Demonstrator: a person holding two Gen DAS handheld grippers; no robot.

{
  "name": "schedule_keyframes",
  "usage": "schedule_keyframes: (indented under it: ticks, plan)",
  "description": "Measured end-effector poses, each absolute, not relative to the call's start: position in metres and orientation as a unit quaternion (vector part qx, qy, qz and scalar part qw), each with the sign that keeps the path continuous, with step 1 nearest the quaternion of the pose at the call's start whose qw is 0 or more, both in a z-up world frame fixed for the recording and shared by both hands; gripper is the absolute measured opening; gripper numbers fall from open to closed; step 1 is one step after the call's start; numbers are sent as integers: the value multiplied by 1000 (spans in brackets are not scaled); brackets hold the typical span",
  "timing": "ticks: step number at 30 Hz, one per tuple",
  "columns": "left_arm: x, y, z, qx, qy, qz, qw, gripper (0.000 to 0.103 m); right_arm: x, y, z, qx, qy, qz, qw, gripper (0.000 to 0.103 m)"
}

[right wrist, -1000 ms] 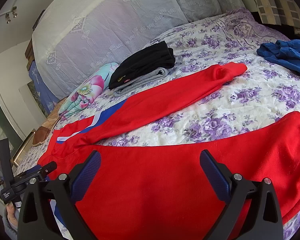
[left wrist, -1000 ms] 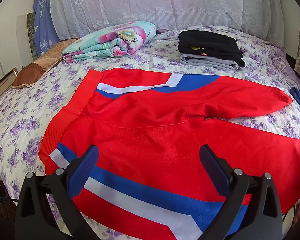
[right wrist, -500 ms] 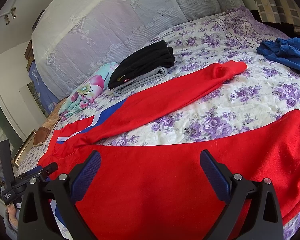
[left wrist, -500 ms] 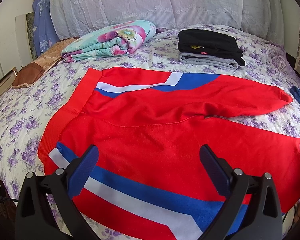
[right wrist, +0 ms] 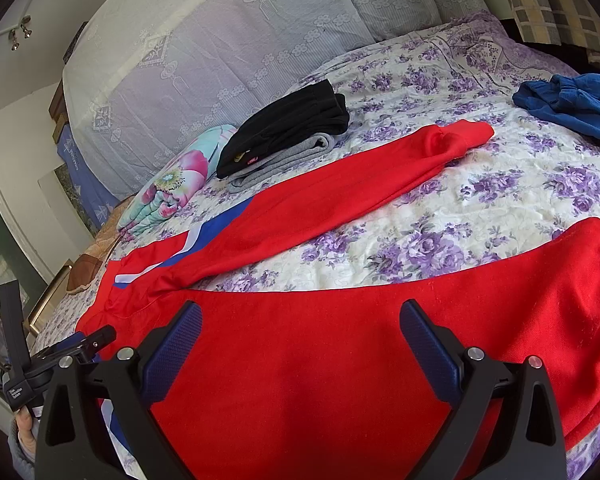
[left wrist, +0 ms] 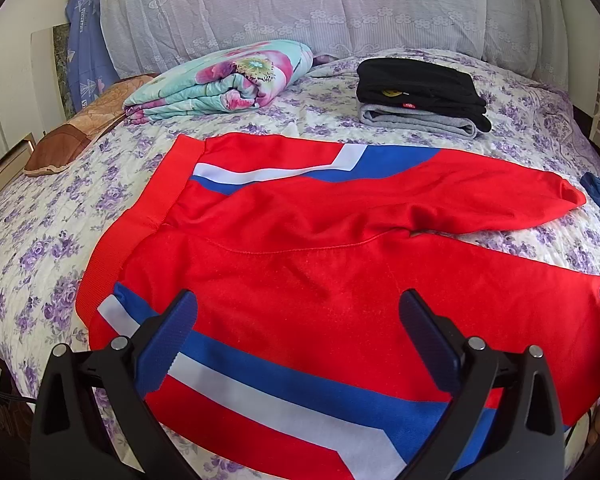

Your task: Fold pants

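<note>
Pants (left wrist: 300,280): red with blue and white side stripes, spread flat across the lower half of the left wrist view; waistband (left wrist: 140,216) at frame left, legs splayed apart in a V, far leg cuff (right wrist: 460,136) at upper right of the right wrist view.
Progress: no fold visible; laying-out apparently done, leg-on-leg fold and lengthwise folds left.
Left gripper (left wrist: 298,336): released, jaws wide apart, hovering over the near stripe at frame bottom, grasping nothing.
Right gripper (right wrist: 300,340): likewise released, jaws spread above the near leg, empty.
Bed (right wrist: 500,200): purple-flowered quilt carrying everything.
Folded stack (left wrist: 420,96): black on grey, upper right, well apart from the pants.
Floral bundle (left wrist: 228,76): upper left.
Blue garment (right wrist: 572,104): far right, unfolded.
</note>
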State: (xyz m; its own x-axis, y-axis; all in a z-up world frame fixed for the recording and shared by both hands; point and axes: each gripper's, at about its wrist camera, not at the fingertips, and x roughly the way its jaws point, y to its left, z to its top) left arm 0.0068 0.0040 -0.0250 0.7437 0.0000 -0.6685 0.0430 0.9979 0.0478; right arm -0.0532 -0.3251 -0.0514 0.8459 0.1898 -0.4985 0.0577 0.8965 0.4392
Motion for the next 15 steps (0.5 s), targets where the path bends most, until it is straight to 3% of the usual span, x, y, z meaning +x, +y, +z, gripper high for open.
schedule_keyframes:
  ticks: [15]
  plan:
    - [6,7,-25,28,361,-11,932,99,-52,-330,-51,228,277,36,933,100]
